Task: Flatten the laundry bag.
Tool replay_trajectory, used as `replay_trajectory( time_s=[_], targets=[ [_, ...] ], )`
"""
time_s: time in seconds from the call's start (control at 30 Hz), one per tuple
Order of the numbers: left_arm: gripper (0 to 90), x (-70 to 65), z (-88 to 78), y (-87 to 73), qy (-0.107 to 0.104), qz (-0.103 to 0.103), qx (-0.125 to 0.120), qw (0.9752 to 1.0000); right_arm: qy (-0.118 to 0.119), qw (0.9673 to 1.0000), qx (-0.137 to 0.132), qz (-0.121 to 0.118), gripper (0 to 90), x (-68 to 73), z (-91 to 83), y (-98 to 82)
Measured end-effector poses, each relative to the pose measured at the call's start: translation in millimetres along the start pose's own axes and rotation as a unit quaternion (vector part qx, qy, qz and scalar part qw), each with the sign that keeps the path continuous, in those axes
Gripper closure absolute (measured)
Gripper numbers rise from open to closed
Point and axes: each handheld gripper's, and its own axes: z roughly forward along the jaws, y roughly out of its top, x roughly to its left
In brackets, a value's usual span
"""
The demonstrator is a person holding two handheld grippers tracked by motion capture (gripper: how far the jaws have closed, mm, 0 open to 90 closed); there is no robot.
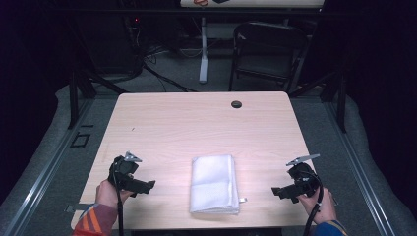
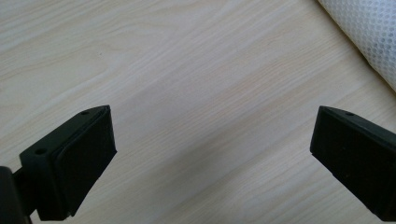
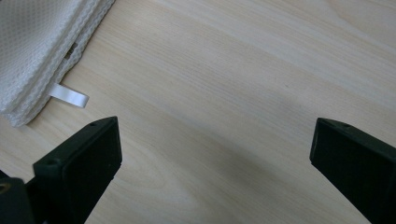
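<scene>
My left fingers are spread wide with only bare wood between them; my right fingers are spread just as wide, also with nothing between them. From above, my left gripper sits over the near left part of the counter and my right gripper over the near right part, each held in one hand and each pointing inward toward the middle. Between them, apart from both, lies a folded white towel, flat on the counter near its front edge, long side running away from me. In the left gripper view a corner of the towel shows at upper right, its weave dotted. In the right gripper view the towel's stacked, stitched edges show at upper left, with a small white tag sticking out of the folds onto the wood. A small dark round cap sits near the counter's far edge. Beyond the counter stands a dark chair on the floor.
</scene>
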Motion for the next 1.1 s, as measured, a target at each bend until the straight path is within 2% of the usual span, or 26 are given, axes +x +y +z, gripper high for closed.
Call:
replay_trajectory(
  time_s=[0.03,0.23,0.3,0.4,0.53,0.6,0.67,0.73,0.8,0.83,0.9,0.93,1.03,1.1],
  targets=[
    [0.0,-0.5,-0.1,0.3,-0.001,0.001,-0.002,1.0,0.007,0.9999,-0.006,0.006,2.0,1.3,1.0,-0.2],
    [0.0,-5.3,-3.1,0.2,-0.006,0.004,-0.006,1.0,0.008,1.0,-0.004,0.001,2.3,3.5,1.4,1.3],
    [0.0,-8.6,-4.3,0.8,-0.015,0.003,-0.012,0.9998,0.009,0.9999,-0.001,-0.005,2.3,6.8,1.8,2.8],
    [0.0,-13.5,-5.1,3.2,-0.017,0.008,-0.016,0.9997,0.004,0.9999,0.002,-0.013,2.4,7.4,2.0,2.9],
    [0.0,-28.6,-4.4,9.5,-0.027,0.021,-0.028,0.999,0.015,0.9998,0.003,-0.011,2.6,8.0,3.0,2.8],
    [0.0,-41.4,-4.5,13.4,-0.033,0.041,-0.034,0.998,0.014,0.9999,0.0,-0.006,2.6,8.2,3.5,2.5],
    [0.0,-44.9,-4.5,14.2,-0.035,0.042,-0.038,0.9978,0.014,0.9999,0.0,-0.007,2.7,8.7,3.9,2.7],
    [0.0,-53.7,-4.4,16.7,-0.044,0.05,-0.044,0.9968,0.01,0.9999,0.002,-0.009,2.8,9.8,4.2,2.8],
    [0.0,-64.4,-3.3,19.1,-0.054,0.06,-0.047,0.9956,0.015,0.9998,0.009,-0.012,2.9,10.1,4.1,3.4],
    [0.0,-72.6,-2.9,20.8,-0.061,0.074,-0.046,0.9943,0.016,0.9998,0.01,-0.012,2.9,10.4,4.1,3.5],
    [0.0,-82.9,-1.3,22.2,-0.064,0.087,-0.05,0.9929,0.021,0.9998,0.003,-0.006,3.1,11.3,5.0,3.1],
    [0.0,-82.9,-1.3,22.2,-0.064,0.087,-0.05,0.9929,0.021,0.9997,0.006,-0.007,3.6,11.3,4.7,3.3],
    [0.0,-101.0,5.1,24.4,-0.083,0.106,-0.043,0.99,0.02,0.9998,0.007,-0.006,3.6,12.0,5.4,2.9],
    [0.0,-104.3,7.2,25.1,-0.087,0.112,-0.04,0.9891,0.018,0.9997,0.014,-0.01,3.6,11.6,5.0,3.1]
  ],
)
